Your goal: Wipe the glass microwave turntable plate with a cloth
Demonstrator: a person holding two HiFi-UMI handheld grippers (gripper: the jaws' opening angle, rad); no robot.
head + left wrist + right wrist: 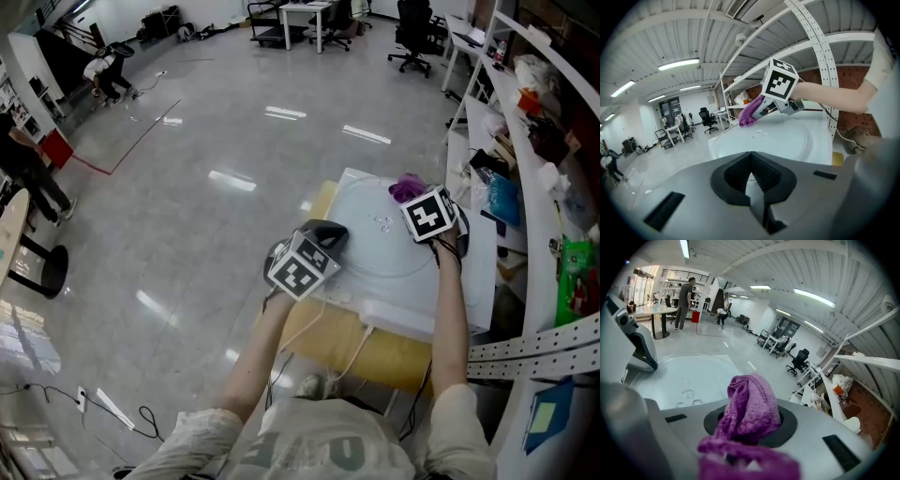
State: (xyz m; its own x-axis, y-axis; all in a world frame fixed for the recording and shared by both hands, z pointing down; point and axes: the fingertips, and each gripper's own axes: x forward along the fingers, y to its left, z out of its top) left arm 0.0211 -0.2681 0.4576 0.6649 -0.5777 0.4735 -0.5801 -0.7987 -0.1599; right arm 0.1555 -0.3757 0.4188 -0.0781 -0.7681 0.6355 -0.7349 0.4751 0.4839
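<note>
Head view: the plate [375,251] lies flat on a white board [473,274]. The left gripper [327,231] is at the plate's near-left rim. The right gripper [417,198] is over the plate's far side, with the purple cloth [404,187] bunched at its tip near the far rim. A chair [412,33] stands far beyond the plate, across open floor. Left gripper view: the left gripper's [752,180] black pads are closed on a pale edge that reads as the plate's [792,140] rim; the plate spreads away flat beyond them. On the plate's far side the right gripper [761,108] presents the cloth [749,112] at or just above the glass; contact cannot be confirmed. Small raised studs [759,133] mark the plate's centre. Right gripper view: the right gripper [750,425] is clamped on the cloth [750,408], which bulges up between the jaws and spills over the near side. The plate [689,376] lies beyond the cloth, with the left gripper [637,348] at its left edge.
</note>
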